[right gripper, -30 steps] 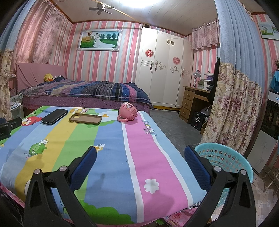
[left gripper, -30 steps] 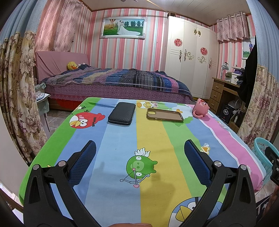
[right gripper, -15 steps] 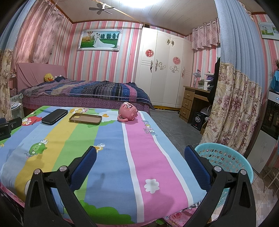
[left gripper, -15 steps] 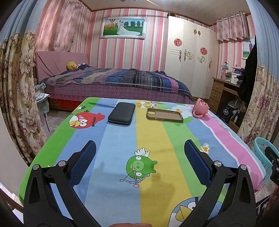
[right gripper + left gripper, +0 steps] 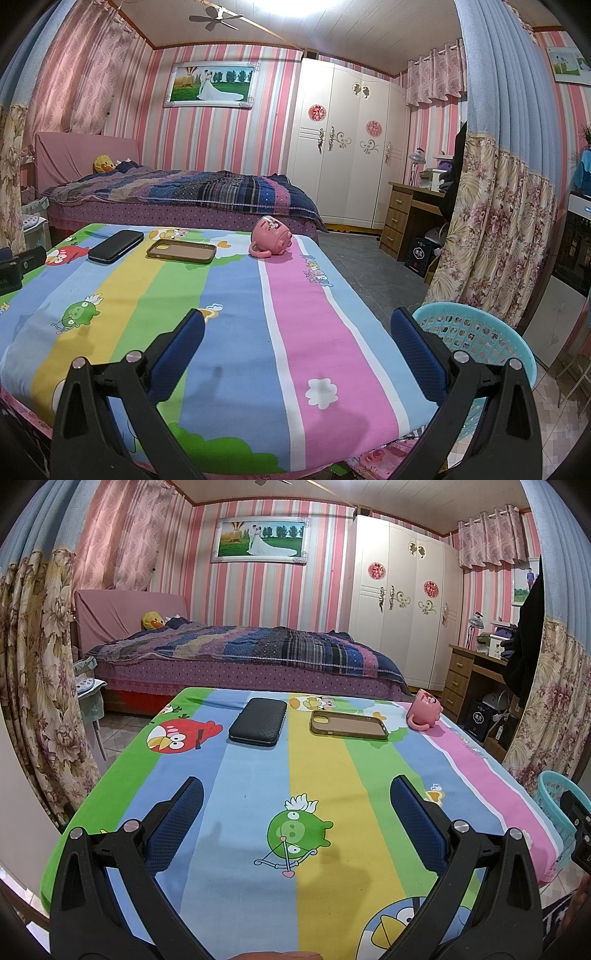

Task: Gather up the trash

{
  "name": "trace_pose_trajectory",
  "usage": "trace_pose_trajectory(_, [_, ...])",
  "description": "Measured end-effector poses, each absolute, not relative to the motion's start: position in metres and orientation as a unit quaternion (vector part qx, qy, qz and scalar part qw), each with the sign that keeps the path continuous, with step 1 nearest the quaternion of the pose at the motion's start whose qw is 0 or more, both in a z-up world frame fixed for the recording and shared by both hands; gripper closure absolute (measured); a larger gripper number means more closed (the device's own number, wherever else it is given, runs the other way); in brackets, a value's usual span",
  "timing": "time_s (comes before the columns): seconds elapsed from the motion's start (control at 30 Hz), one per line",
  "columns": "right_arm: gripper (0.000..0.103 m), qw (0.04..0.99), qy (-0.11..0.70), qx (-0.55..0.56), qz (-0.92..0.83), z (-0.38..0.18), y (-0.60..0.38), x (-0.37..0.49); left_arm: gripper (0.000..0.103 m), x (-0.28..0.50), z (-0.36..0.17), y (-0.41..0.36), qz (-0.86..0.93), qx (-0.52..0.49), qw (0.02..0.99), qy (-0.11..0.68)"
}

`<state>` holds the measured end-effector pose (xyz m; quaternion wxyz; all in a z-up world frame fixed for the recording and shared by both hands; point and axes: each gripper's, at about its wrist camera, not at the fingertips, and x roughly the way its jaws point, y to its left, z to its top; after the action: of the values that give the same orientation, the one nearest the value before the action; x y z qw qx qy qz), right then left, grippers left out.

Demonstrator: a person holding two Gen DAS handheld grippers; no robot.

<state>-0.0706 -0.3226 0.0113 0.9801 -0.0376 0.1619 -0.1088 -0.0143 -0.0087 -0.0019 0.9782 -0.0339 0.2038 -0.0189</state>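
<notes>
Three items lie at the far end of a table covered with a striped cartoon cloth (image 5: 325, 775): a black case (image 5: 258, 721), a brown phone case (image 5: 349, 725) and a pink mug on its side (image 5: 424, 709). They also show in the right wrist view: black case (image 5: 115, 246), phone case (image 5: 181, 251), mug (image 5: 271, 236). A turquoise basket (image 5: 476, 332) stands on the floor at the table's right. My left gripper (image 5: 295, 823) is open and empty above the near table. My right gripper (image 5: 297, 350) is open and empty above the near right corner.
A bed (image 5: 243, 657) stands behind the table. A white wardrobe (image 5: 343, 147) and a wooden desk (image 5: 410, 214) are at the back right. Flowered curtains (image 5: 33, 686) hang at both sides. The basket's edge (image 5: 554, 794) shows in the left wrist view.
</notes>
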Motion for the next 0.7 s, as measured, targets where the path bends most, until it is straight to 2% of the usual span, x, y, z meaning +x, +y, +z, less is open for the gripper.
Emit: trace_pose_trajectory(0.7, [0.005, 0.980, 0.162, -0.039, -0.108, 0.0113, -0.3220, -0.0706, 0.005, -0.0142, 0.0038, -0.0091, -0.019, -0.029, 0.979, 0.200])
